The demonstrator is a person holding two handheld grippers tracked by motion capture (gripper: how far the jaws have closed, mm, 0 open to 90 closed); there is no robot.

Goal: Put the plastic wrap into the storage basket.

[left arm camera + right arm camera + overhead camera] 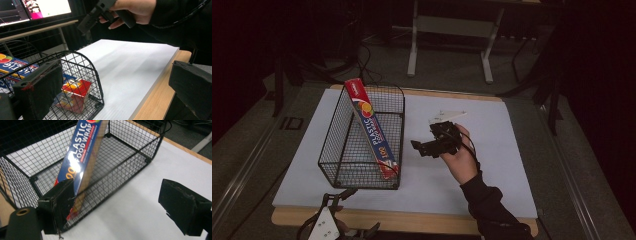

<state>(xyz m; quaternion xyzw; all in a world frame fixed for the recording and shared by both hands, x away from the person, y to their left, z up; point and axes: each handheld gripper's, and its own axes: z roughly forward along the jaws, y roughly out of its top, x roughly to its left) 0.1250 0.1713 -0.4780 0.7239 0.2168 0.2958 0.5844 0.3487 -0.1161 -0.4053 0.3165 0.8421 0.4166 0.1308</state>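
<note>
**Wrap box tilted in basket, both claws spread and empty**

Plastic food wrap box (pixel 372 129) sits inside the black wire basket (pixel 339 145). Long axis is steeply tilted, not flat and not upright: low end down at the basket's near right corner, top end pointing up and away toward the far left rim and sticking out above the wire. Printed blue face with the lettering faces right, toward the right hand. In the right claw view the box (pixel 82 152) rises out of the mesh toward the top edge, lettering running along its length.

Basket stands on the white sheet (pixel 492 165) covering the wooden surface (pixel 422 220), left of centre, long side running near-to-far.

Right claw (pixel 422 148): held in the right hand (pixel 462 160) above the sheet, just right of the basket, pointing left at it. Its 2 jaws are spread wide, nothing between them; in its own view the basket and box lie beyond the gap.

Left claw (pixel 362 231): low at the near edge of the surface, in front of the basket's near end. Jaws wide apart, empty. Its view looks across the basket's near end, with the box's low end (pixel 75 93) behind the wire and the right hand above.
</note>
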